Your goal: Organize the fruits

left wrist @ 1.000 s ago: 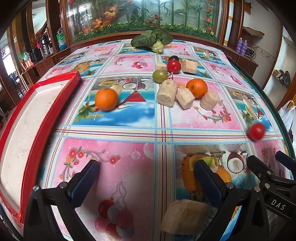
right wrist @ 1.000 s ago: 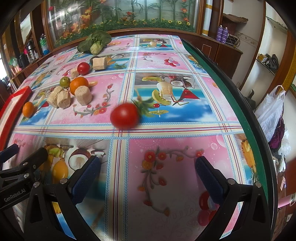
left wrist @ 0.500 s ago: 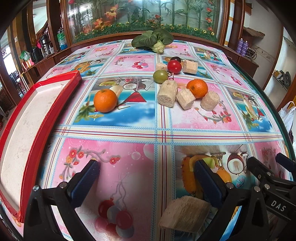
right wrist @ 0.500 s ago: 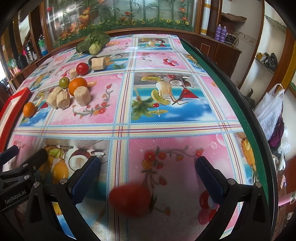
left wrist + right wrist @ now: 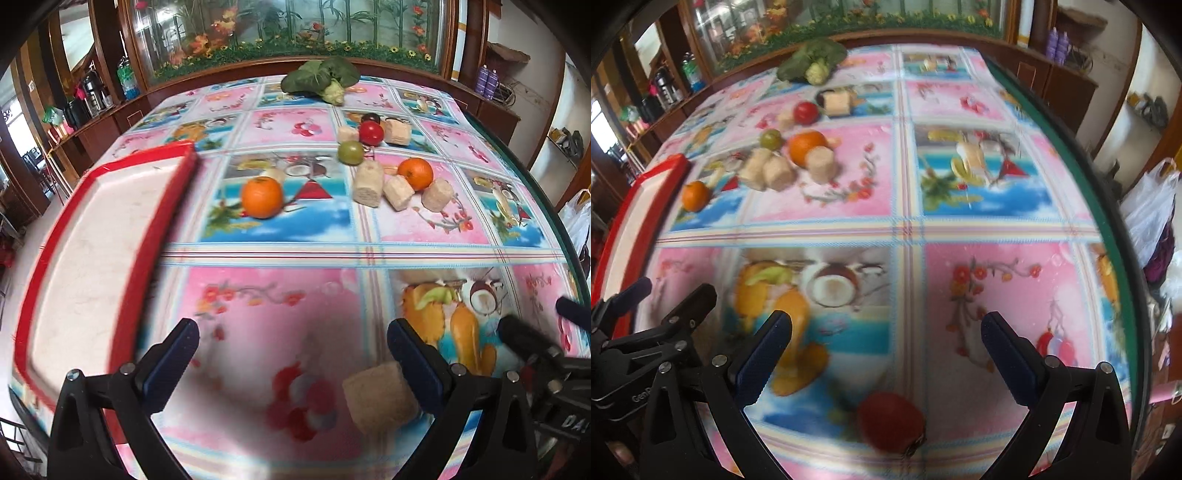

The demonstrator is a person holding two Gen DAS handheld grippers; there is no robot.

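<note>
We hold both grippers spread wide over the tablecloth [image 5: 280, 295], the left gripper [image 5: 291, 354] above a tan block [image 5: 380, 398] near the red tray [image 5: 155, 236], the right gripper [image 5: 886, 350] with a tomato [image 5: 890, 421] lying loose between its fingers.

This looks like a room in a home. A big desk [image 5: 295, 254] is covered with a bright plastic cloth with pictures of fruit and flowers. Behind it stands a dark wooden cabinet [image 5: 495, 110] with a glass panel [image 5: 288, 29] painted with bamboo and flowers. Bottles and a kettle [image 5: 92, 88] sit on a side shelf. A plastic bag [image 5: 1152, 214] hangs at the right.
</note>
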